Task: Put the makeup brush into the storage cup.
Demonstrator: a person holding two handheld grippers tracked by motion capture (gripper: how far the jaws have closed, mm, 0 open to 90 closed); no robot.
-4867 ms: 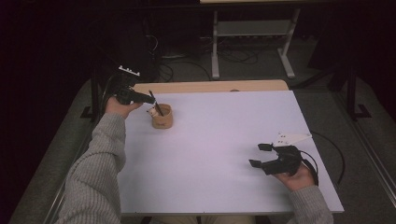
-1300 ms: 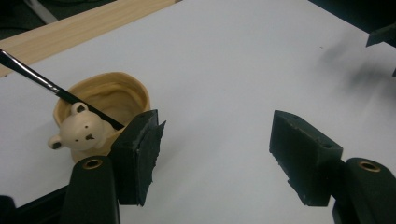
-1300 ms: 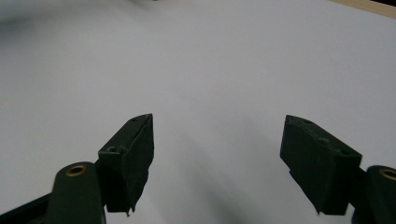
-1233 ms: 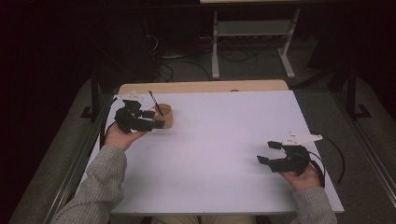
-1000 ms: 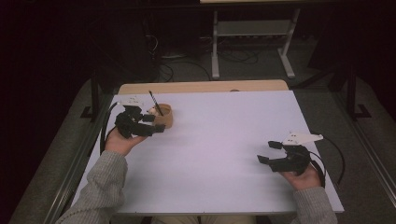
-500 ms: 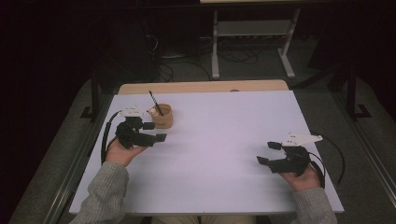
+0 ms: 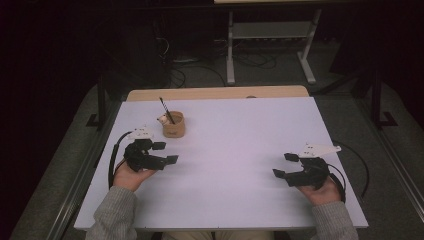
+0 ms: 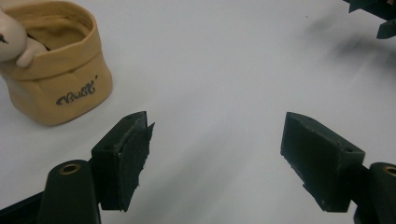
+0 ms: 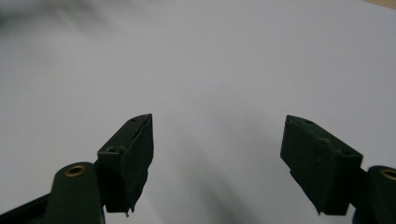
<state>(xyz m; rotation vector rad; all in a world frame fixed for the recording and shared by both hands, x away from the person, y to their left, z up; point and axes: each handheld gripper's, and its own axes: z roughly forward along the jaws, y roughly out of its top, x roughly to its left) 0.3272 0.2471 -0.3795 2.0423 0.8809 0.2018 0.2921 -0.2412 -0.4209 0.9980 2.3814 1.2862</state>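
A small tan fabric cup stands at the far left of the white table. A dark pen leans in it beside a little white figure. My left gripper lies low just in front of the cup; its jaws have just been opening and stand open with nothing between them. In the left gripper view the cup sits up and to the left of the left gripper, apart from it. My right gripper rests open and holds nothing at the near right, over bare table.
The table's near edge runs just behind both hands, and a wooden strip borders its far edge. A white metal frame and cables lie on the dark floor beyond. The right gripper shows far off in the left gripper view.
My left hand has drawn back from the cup toward the near edge and sunk to the table, its jaws wider. The pen stays in the cup. The right hand has kept still.
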